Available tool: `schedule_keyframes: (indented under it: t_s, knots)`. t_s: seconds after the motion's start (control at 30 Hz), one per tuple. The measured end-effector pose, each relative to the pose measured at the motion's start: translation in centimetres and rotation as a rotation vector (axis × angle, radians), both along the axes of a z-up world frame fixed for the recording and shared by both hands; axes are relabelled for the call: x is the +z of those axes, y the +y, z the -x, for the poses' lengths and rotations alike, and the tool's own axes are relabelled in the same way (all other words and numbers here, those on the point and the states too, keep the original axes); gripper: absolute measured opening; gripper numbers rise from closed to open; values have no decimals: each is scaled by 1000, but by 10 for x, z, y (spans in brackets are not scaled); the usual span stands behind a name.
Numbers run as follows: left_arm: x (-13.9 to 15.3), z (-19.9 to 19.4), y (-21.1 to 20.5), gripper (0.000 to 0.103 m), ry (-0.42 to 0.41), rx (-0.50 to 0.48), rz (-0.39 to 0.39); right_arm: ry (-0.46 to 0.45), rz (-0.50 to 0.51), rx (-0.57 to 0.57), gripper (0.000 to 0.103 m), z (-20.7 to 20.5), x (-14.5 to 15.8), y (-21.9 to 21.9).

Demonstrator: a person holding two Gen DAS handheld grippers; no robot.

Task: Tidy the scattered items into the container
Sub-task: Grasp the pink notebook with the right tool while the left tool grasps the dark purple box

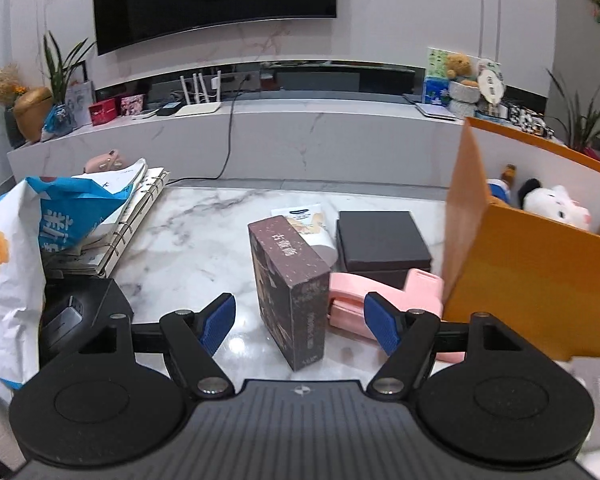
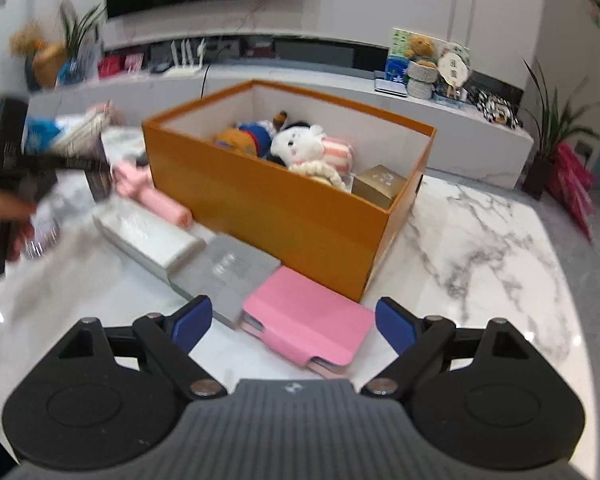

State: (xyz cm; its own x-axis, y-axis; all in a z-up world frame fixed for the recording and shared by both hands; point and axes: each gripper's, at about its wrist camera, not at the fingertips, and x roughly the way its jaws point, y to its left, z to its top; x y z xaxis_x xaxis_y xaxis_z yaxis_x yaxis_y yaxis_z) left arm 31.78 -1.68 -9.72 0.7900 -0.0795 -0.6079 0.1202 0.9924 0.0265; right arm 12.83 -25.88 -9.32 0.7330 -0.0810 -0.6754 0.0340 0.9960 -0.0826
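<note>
In the left wrist view my left gripper is open, its blue pads on either side of an upright brown box without touching it. Beside that box lie a pink clip-like tool, a black box and a white pouch. The orange container holds plush toys and a gold box. My right gripper is open just above a pink wallet case that lies between its fingers, untouched. A grey book and a white packet lie left of it.
A blue-and-white bag and ring notebooks pile up at the table's left, with a black device in front. A hand with the blurred left gripper shows at the left. Behind stands a TV console.
</note>
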Motion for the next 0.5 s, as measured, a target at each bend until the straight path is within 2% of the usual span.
schedule_keyframes:
  t_s: [0.3, 0.47, 0.5]
  knots:
    - [-12, -14, 6, 84, -9, 30, 5, 75, 112, 78, 90, -17, -16, 5]
    - [-14, -20, 12, 83, 2, 48, 13, 110, 124, 74, 90, -27, -20, 2]
    - [-14, -20, 14, 80, 6, 44, 23, 120, 129, 68, 90, -28, -21, 0]
